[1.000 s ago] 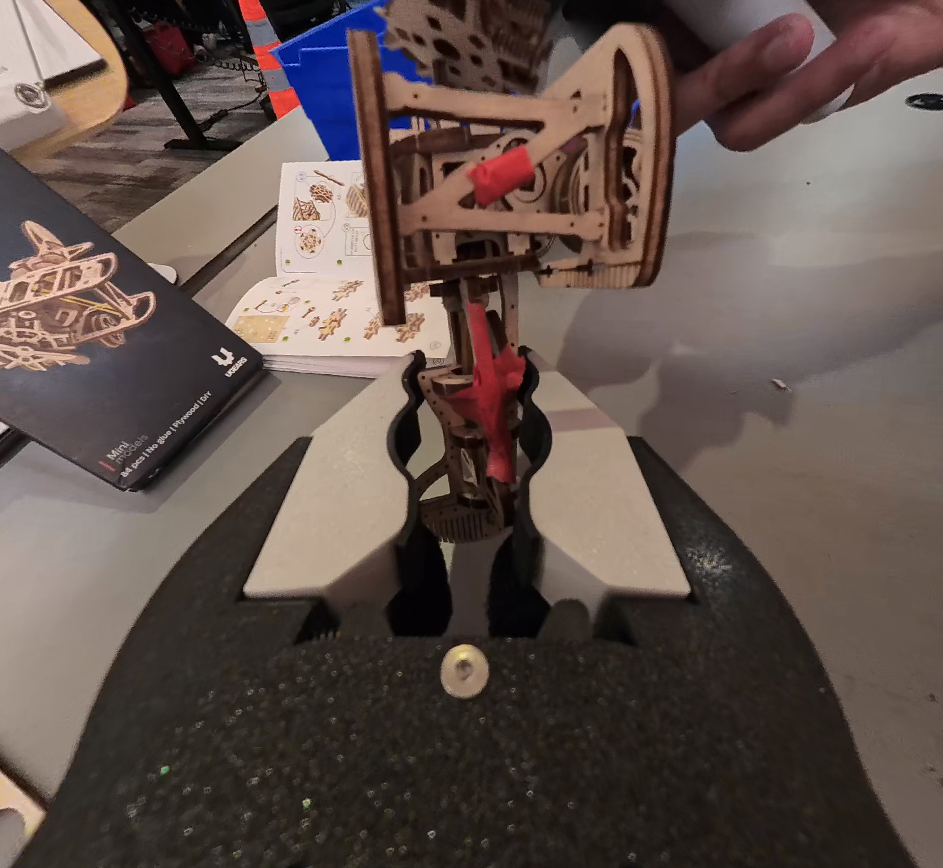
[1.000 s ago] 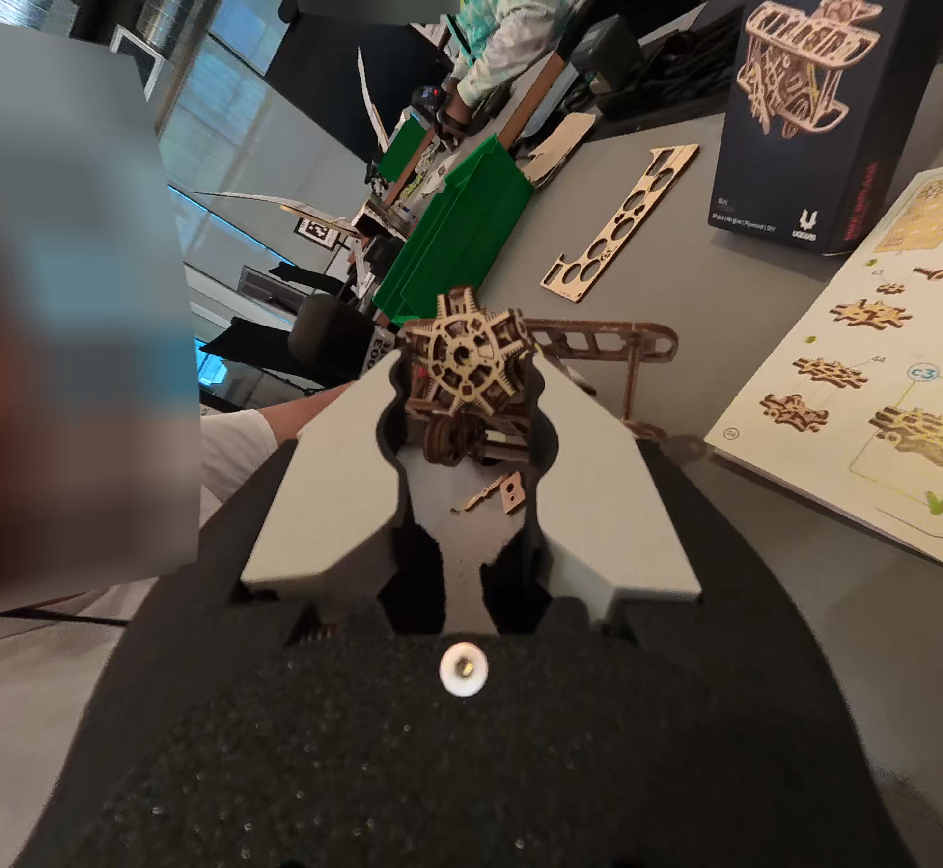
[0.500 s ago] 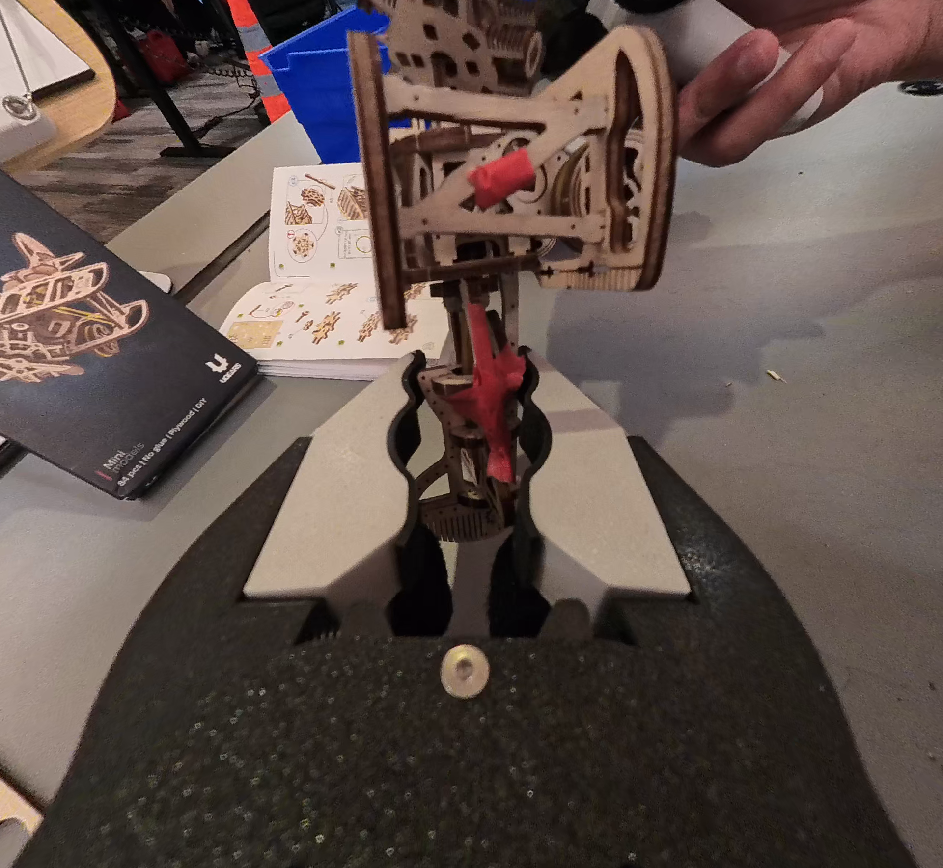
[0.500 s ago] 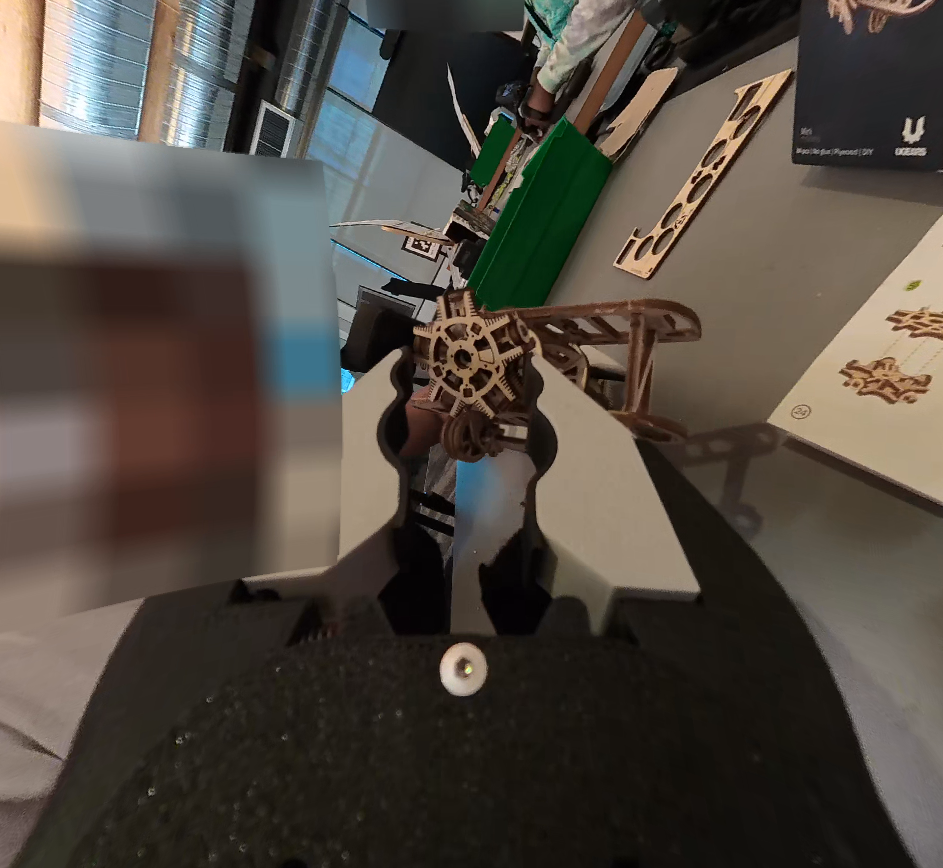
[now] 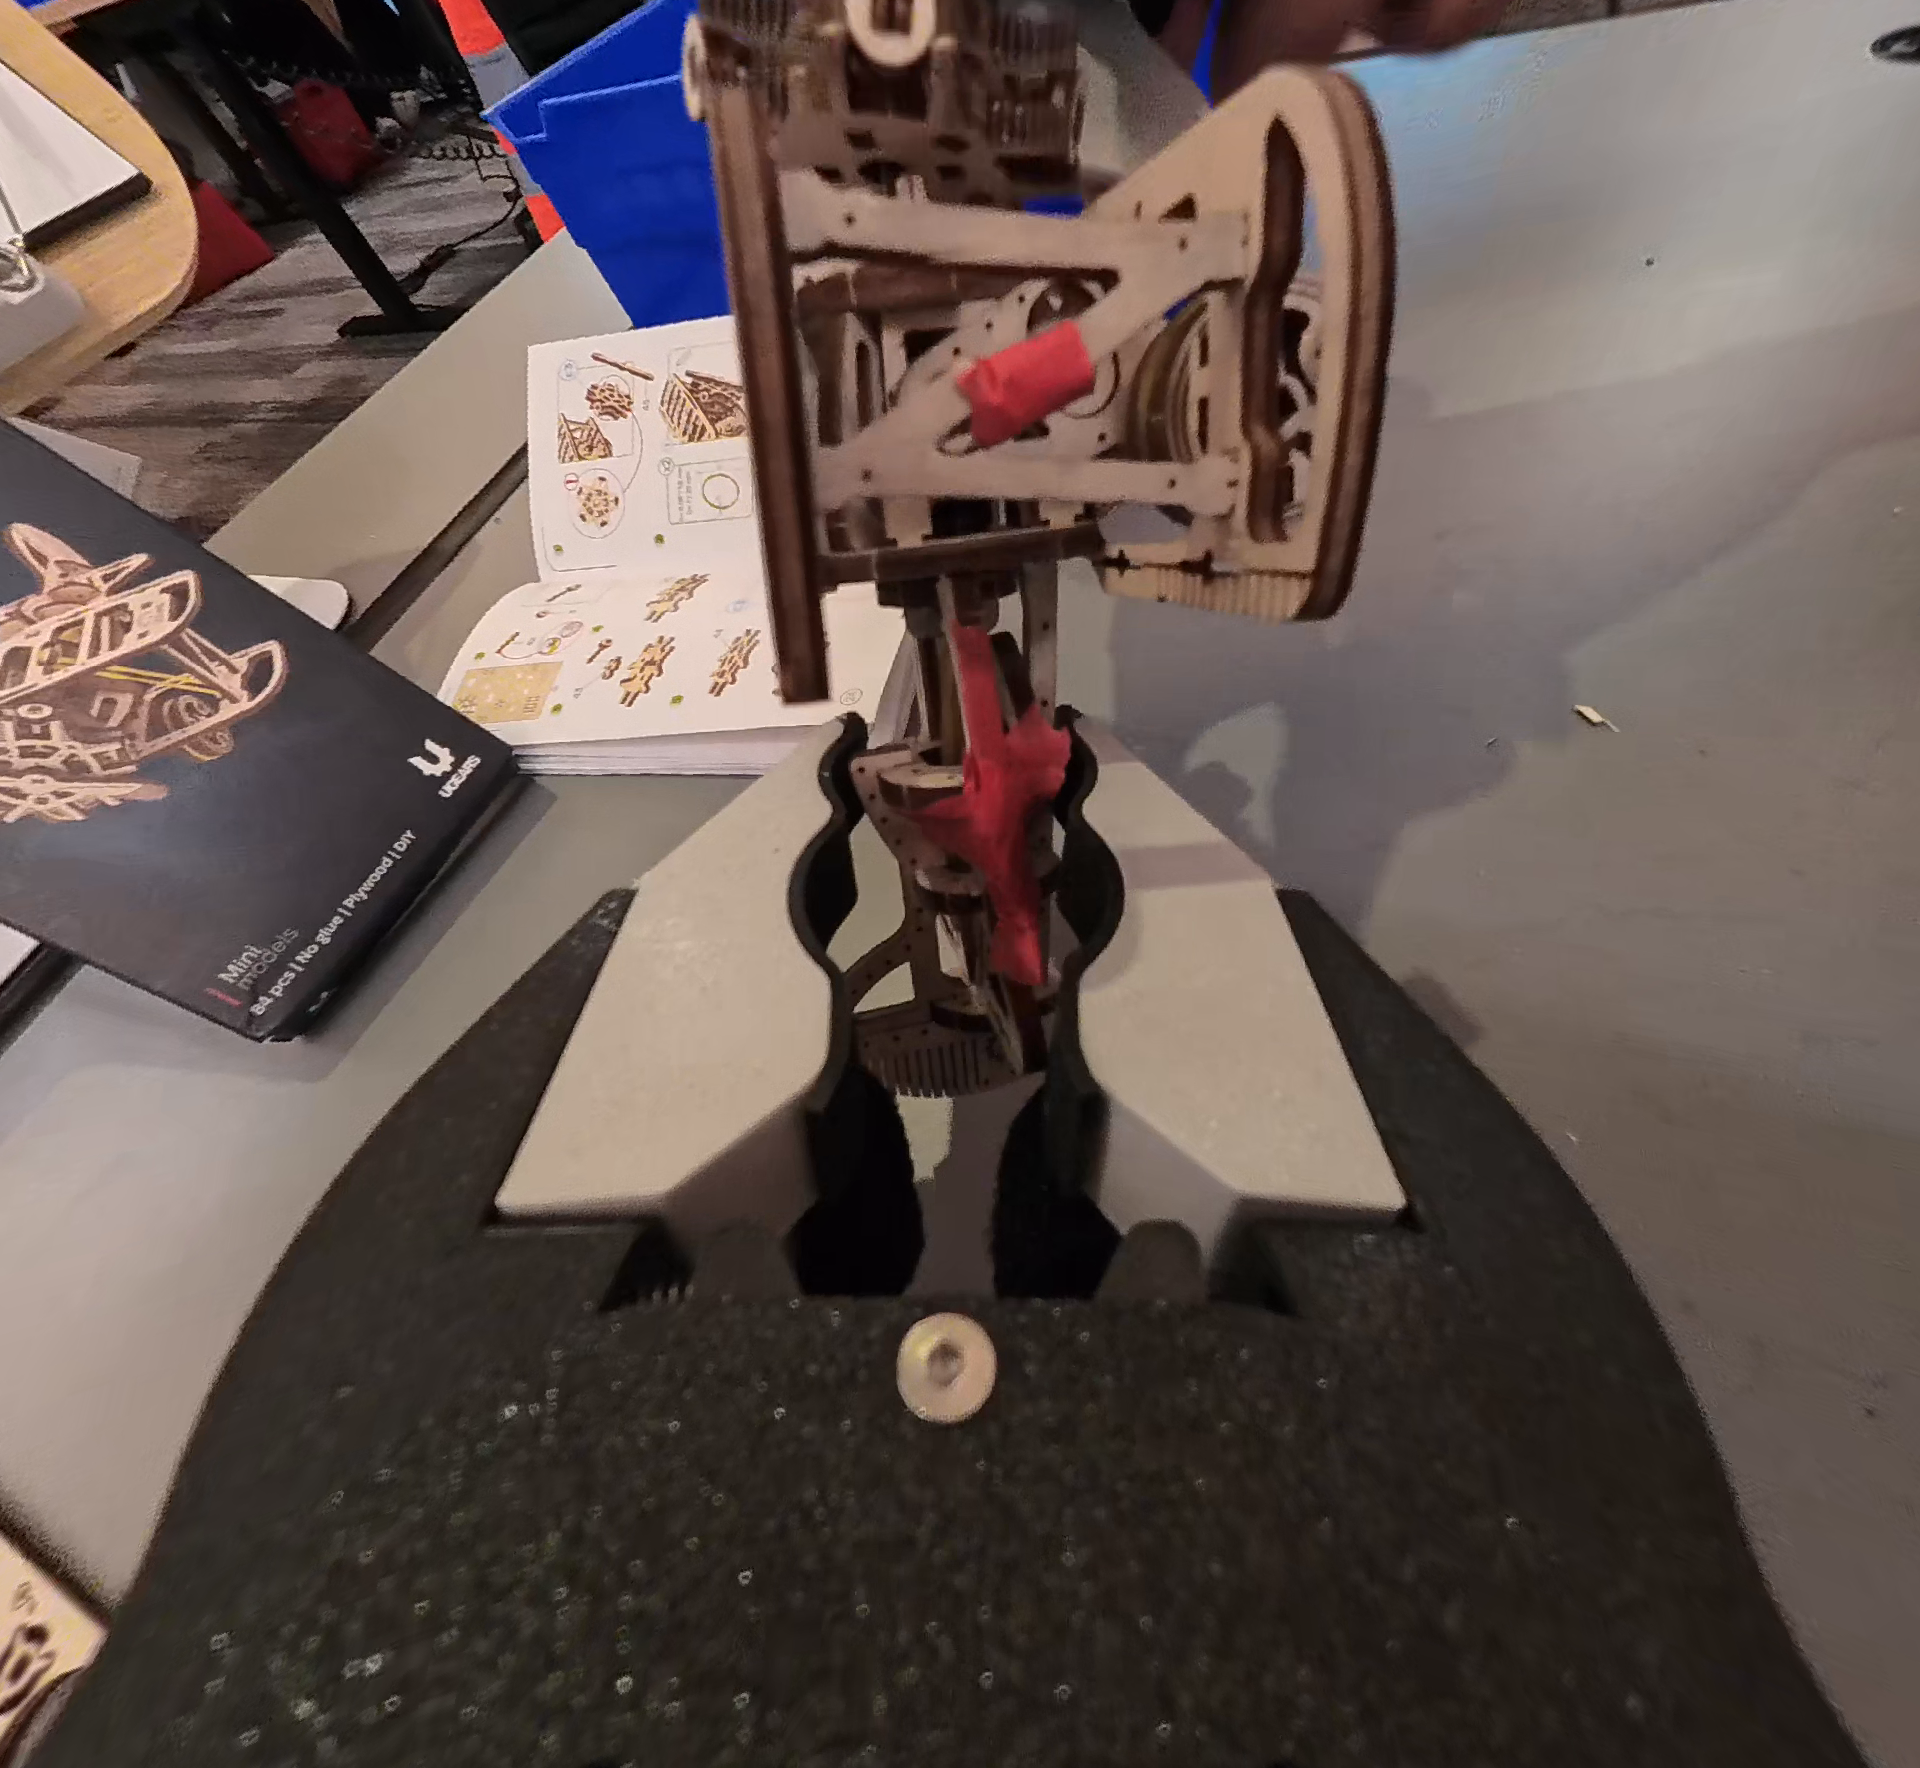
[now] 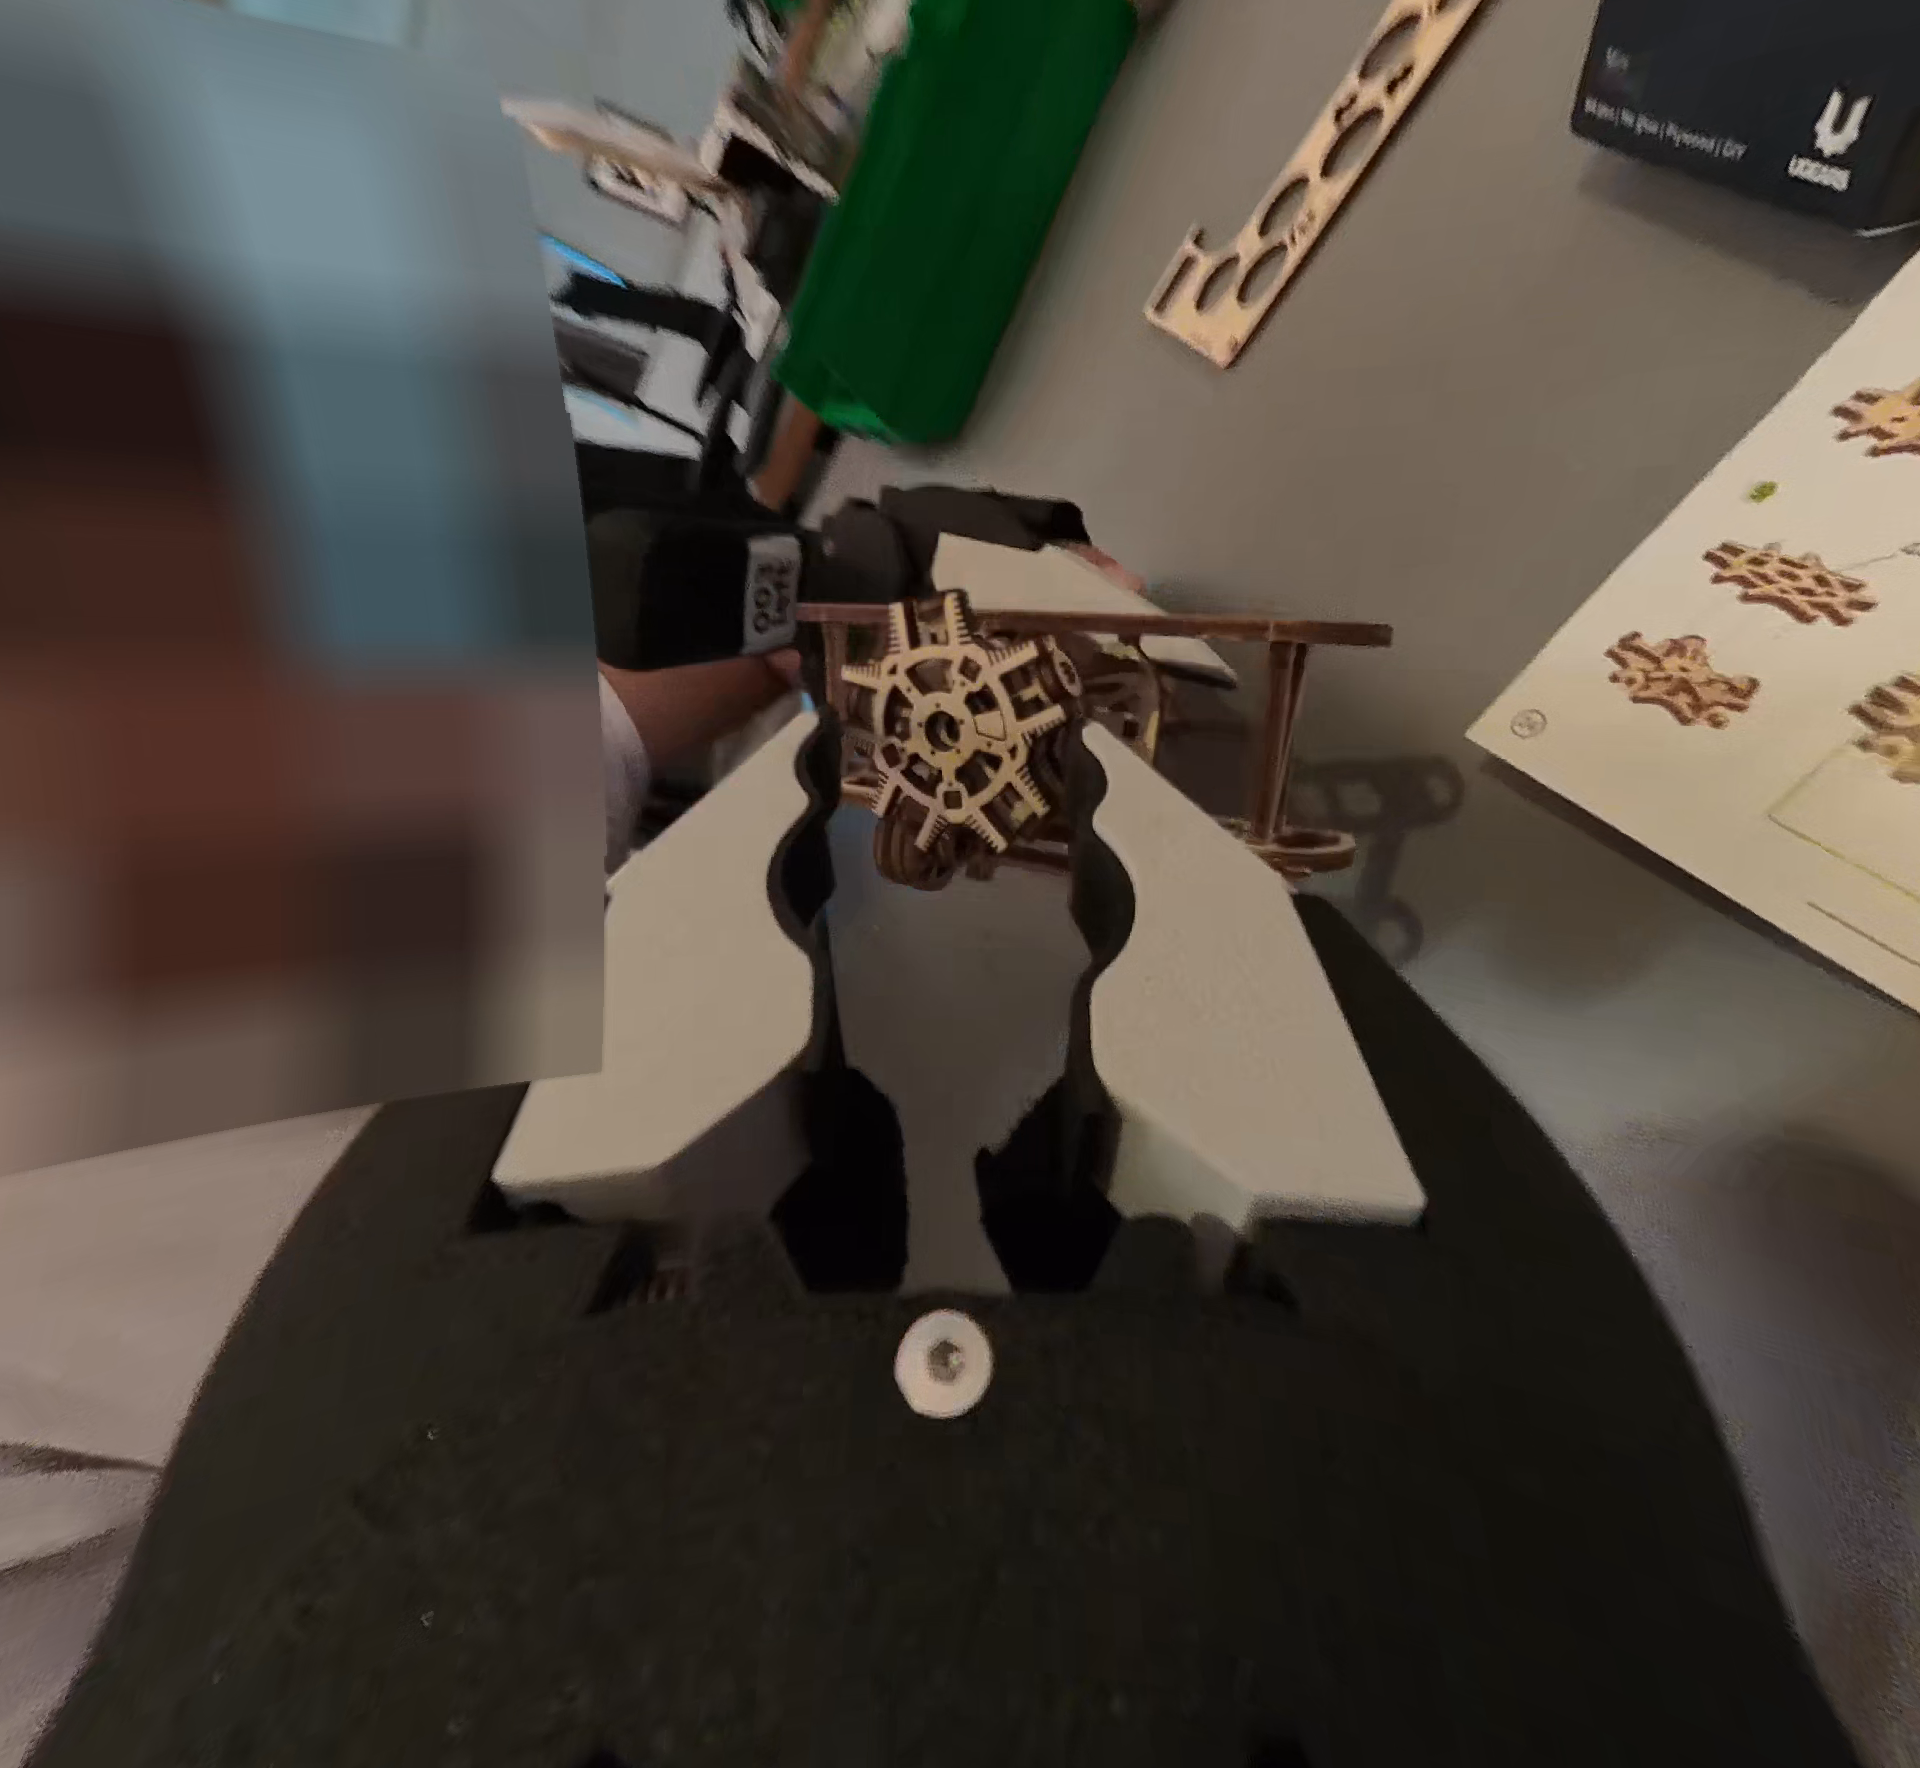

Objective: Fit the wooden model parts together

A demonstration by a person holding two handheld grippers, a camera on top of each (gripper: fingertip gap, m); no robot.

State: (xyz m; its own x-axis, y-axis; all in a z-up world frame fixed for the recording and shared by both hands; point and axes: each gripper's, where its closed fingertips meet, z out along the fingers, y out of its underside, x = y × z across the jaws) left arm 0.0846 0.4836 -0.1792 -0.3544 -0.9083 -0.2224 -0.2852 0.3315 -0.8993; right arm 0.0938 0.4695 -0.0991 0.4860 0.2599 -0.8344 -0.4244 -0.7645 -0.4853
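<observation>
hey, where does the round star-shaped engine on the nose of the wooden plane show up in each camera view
Left wrist view: the engine is at top centre, seen edge-on, at the far end of the wooden plane held by the left tool.
Right wrist view: it is at centre, face-on, between the tips of the right tool.
Shared landmark: the open instruction booklet on the grey table.

Left tongs (image 5: 958, 897): two pale grey, matte, wedge-shaped fingers (image 5: 686, 1012) with wavy black inner liners, set into a broad, rounded black body of speckled, foam-like texture; a single silver washer-headed screw (image 5: 945, 1367) sits on the body's midline below the finger roots. Right tongs (image 6: 951, 845): the same build, with pale grey fingers (image 6: 1236, 1022), scalloped black liners, black grainy housing and one silver centre screw (image 6: 943, 1361).
</observation>
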